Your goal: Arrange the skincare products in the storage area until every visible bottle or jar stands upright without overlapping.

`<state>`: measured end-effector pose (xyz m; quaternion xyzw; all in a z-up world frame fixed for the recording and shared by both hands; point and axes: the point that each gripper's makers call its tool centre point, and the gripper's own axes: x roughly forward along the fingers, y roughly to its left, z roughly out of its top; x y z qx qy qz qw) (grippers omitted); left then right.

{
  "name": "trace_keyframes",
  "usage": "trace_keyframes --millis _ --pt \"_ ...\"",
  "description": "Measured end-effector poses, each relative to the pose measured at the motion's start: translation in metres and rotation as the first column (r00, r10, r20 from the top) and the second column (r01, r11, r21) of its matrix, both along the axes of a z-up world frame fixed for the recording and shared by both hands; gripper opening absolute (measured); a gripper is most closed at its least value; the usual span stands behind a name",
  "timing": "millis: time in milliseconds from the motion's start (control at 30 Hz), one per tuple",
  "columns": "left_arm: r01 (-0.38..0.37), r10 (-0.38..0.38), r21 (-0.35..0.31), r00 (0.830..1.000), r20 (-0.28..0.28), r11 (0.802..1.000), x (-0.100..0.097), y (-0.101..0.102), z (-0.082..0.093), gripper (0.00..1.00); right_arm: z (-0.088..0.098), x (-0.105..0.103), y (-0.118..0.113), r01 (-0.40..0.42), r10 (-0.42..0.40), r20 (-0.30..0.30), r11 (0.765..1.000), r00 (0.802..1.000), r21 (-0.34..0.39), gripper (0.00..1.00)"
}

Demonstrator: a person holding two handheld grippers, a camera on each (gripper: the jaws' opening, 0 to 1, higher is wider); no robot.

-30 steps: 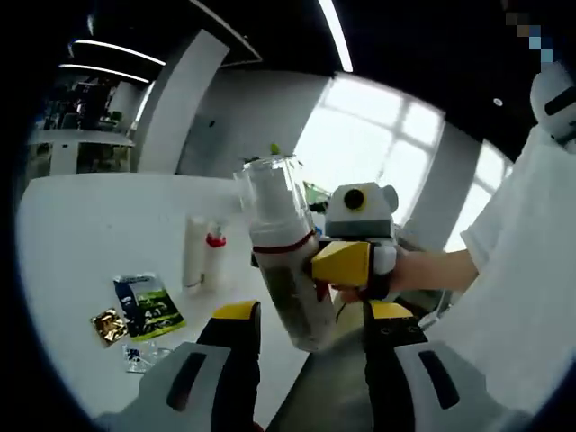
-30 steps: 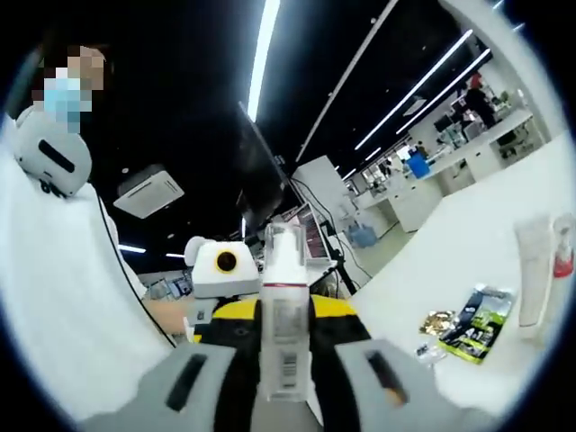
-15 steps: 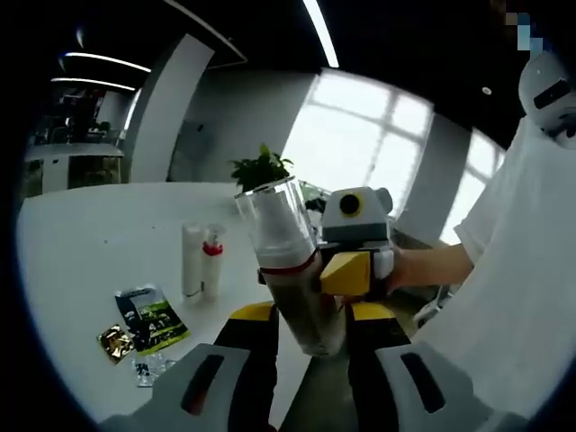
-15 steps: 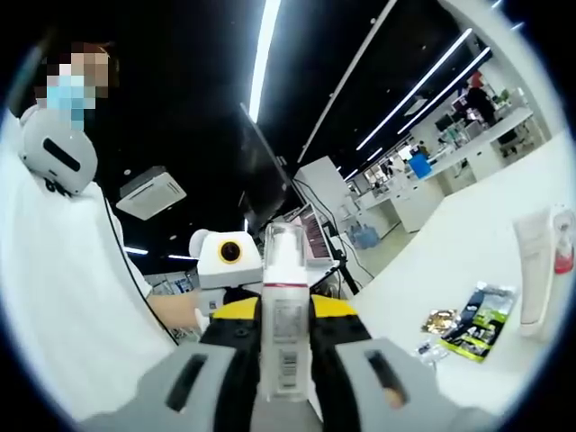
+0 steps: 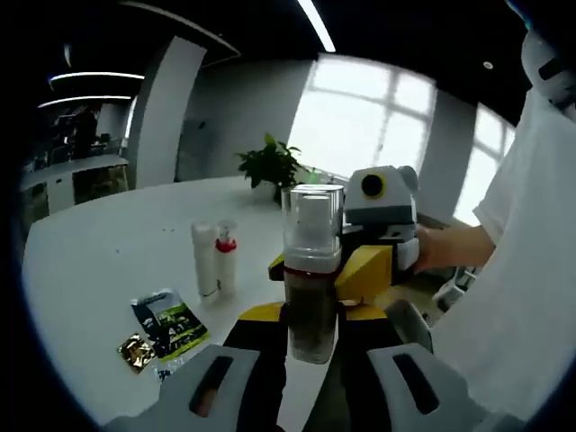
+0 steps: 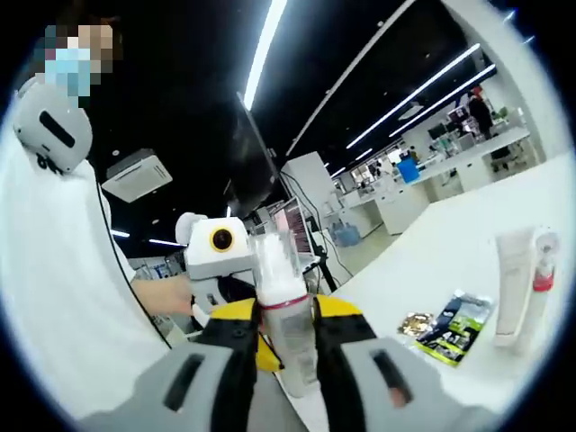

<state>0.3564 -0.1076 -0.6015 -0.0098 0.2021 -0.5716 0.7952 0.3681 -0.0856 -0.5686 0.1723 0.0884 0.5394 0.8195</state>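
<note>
The lower end of the bottle (image 5: 310, 270) was hidden between the jaws of the left gripper (image 5: 308, 326), and its label could not be read. It was seen upright in the left gripper view, with a clear cap, a red band and dark contents, raised above the counter (image 5: 108, 252). The left jaws were pressed against its base from both sides. In the right gripper view the same bottle (image 6: 286, 315) was pinched by the jaws of the right gripper (image 6: 286, 346) as well, so it was gripped by both at once.

The right gripper (image 5: 378, 247) was partly covered by the bottle in the left gripper view, and the person's hand (image 5: 441, 247) behind it was cut off by a white sleeve (image 5: 522, 243).

Well apart on the counter a white tube (image 5: 205, 259) and a red-collared spray bottle (image 5: 226, 259) stood upright, just beside each other. Nearer, a green sachet (image 5: 171, 322) and a small gold packet (image 5: 135, 353) lay flat. A potted plant (image 5: 274, 166) stood farther back.
</note>
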Motion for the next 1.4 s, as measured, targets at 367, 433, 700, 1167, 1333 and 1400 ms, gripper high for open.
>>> trace_keyframes --millis 367,433,700,1167,1333,1400 --pt "0.019 -0.019 0.011 0.999 -0.027 1.000 0.001 -0.013 -0.016 0.16 0.011 0.011 -0.012 0.138 -0.122 0.125 0.982 0.985 -0.129 0.22" --pt "0.028 -0.027 0.021 0.999 -0.029 0.999 0.001 -0.014 -0.018 0.17 0.008 0.012 -0.015 0.153 -0.138 0.118 0.979 0.983 -0.137 0.21" --pt "0.053 -0.057 0.091 0.998 0.040 0.994 0.013 -0.020 -0.019 0.19 -0.006 0.017 -0.019 0.217 -0.176 0.178 0.945 0.968 -0.245 0.21" --pt "0.118 -0.173 0.278 0.968 0.183 0.953 0.041 -0.042 -0.055 0.18 -0.043 0.035 -0.042 0.301 -0.240 0.203 0.876 0.949 -0.376 0.21" --pt "0.126 -0.186 0.284 0.962 0.197 0.951 0.053 -0.053 -0.071 0.18 -0.060 0.046 -0.054 0.335 -0.276 0.196 0.845 0.941 -0.417 0.21" --pt "0.126 -0.188 0.289 0.962 0.198 0.949 0.057 -0.059 -0.079 0.18 -0.068 0.050 -0.058 0.343 -0.284 0.194 0.831 0.939 -0.439 0.21"
